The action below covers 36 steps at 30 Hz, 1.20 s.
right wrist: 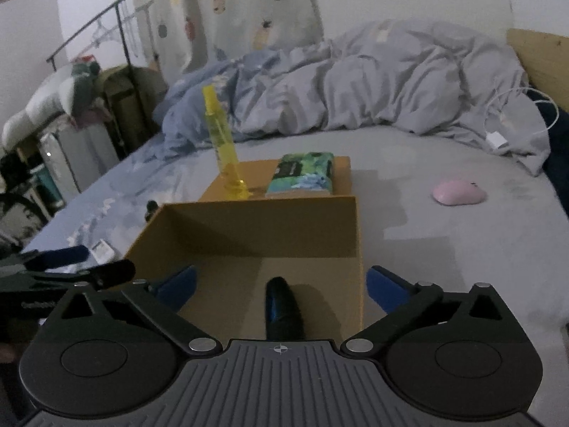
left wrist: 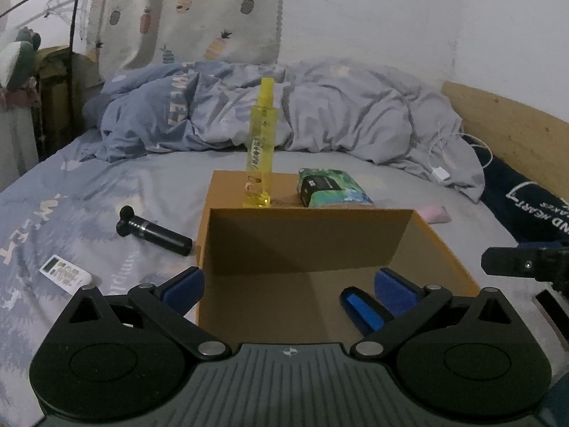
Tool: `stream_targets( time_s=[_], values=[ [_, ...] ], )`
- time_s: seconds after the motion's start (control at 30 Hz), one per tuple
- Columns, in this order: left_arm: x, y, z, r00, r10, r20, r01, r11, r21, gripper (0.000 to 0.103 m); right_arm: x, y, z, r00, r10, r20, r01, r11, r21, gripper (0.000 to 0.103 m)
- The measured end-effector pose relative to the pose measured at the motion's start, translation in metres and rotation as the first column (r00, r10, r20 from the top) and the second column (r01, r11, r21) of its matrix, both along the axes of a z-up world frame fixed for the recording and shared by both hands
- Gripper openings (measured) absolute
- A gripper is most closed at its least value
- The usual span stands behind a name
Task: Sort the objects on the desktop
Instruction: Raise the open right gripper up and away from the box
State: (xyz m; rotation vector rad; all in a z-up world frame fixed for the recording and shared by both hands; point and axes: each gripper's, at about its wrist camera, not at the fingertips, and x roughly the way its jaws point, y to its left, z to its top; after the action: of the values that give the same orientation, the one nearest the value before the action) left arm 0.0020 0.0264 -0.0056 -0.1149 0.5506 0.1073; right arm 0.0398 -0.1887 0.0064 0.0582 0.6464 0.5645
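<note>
The left gripper is held over the near compartment of a cardboard box, its jaws spread wide and closed on nothing. The right gripper is held over the same compartment, jaws likewise wide apart and empty. A blue-and-black object is seen lying on the floor of that compartment, between the right gripper's fingers but untouched. In the far compartment a yellow bottle is stood upright beside a green packet. On the bedsheet a pink mouse, a black cylinder and a white remote are left outside the box.
</note>
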Motion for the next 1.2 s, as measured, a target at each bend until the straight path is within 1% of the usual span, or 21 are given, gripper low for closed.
stream_targets(
  time_s=[0.1,0.2,0.3,0.4,0.67,0.83,1.2],
  values=[
    [0.002,-0.003,-0.002,1.0,-0.016,-0.008,0.016,1.0,0.003,0.103,-0.002,0.001,-0.003,1.0,0.011,0.007,-0.011,1.0,-0.006,0.103],
    [0.002,-0.006,-0.002,0.999,-0.032,-0.006,0.032,0.999,0.004,0.103,-0.004,0.0,-0.004,0.999,-0.009,0.034,0.01,1.0,-0.008,0.103],
    [0.001,-0.006,-0.002,0.999,-0.043,0.001,0.043,0.999,-0.002,0.103,-0.004,-0.002,-0.007,0.998,-0.042,0.038,0.042,0.999,0.005,0.103],
    [0.001,-0.007,-0.003,0.999,-0.055,0.001,0.055,0.999,-0.003,0.103,-0.002,-0.003,-0.011,0.998,-0.052,0.032,0.052,0.999,-0.009,0.103],
    [0.004,-0.01,-0.013,0.998,-0.063,-0.02,0.064,0.998,0.028,0.103,-0.003,-0.001,-0.014,0.999,-0.033,0.022,0.033,0.999,-0.005,0.103],
    [0.005,-0.01,-0.016,0.997,-0.065,-0.036,0.066,0.997,0.028,0.103,-0.005,0.003,-0.015,0.999,-0.021,0.027,0.022,1.0,-0.018,0.103],
    [0.003,-0.011,-0.013,0.997,-0.077,-0.019,0.077,0.997,0.028,0.103,-0.003,0.005,-0.018,1.0,-0.024,0.013,0.025,0.999,-0.027,0.103]
  ],
)
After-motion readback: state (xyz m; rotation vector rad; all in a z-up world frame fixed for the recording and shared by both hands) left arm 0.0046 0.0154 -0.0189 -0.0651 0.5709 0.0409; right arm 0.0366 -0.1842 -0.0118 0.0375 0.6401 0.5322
